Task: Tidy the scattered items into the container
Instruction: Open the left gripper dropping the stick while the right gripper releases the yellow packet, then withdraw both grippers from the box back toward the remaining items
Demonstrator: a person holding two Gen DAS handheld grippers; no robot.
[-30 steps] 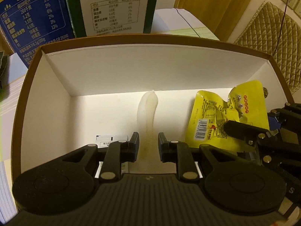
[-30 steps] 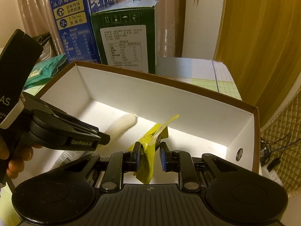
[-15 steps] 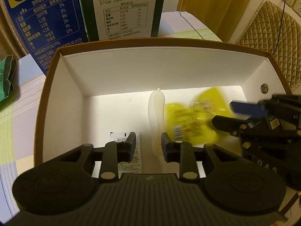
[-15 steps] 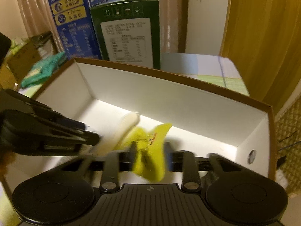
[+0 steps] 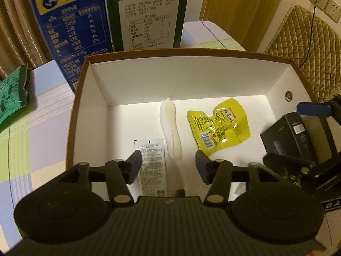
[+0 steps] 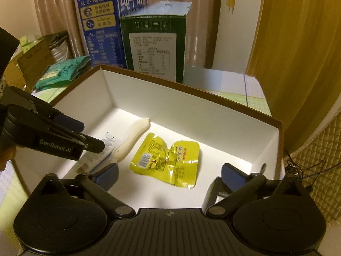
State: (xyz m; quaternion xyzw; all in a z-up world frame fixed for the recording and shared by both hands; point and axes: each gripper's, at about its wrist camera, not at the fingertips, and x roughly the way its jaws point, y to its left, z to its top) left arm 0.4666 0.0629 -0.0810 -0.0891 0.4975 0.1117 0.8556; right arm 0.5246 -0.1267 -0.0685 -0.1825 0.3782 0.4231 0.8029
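Observation:
A brown-rimmed white box [image 5: 191, 53] [image 6: 191, 92] holds a yellow snack pouch [image 5: 219, 125] [image 6: 168, 160], a long pale white tube-shaped item [image 5: 171, 128] [image 6: 133, 139] and a white printed sachet [image 5: 152, 162] [image 6: 106, 147], all lying flat on its floor. My left gripper [image 5: 168, 166] is open and empty above the box's near side, over the white item's end. My right gripper [image 6: 170, 176] is open wide and empty above the pouch; it also shows at the right of the left wrist view [image 5: 302, 149].
A blue milk carton [image 5: 70, 21] [image 6: 102, 27] and a green carton [image 5: 147, 15] [image 6: 153, 40] stand behind the box. A green packet [image 5: 12, 91] [image 6: 61, 72] lies on the checked tablecloth at the left. A quilted chair [image 5: 302, 49] stands at the right.
My right gripper opened and dropped the yellow pouch, which now lies flat in the box. My left gripper opened wider. Both grippers rose and pulled back from the box.

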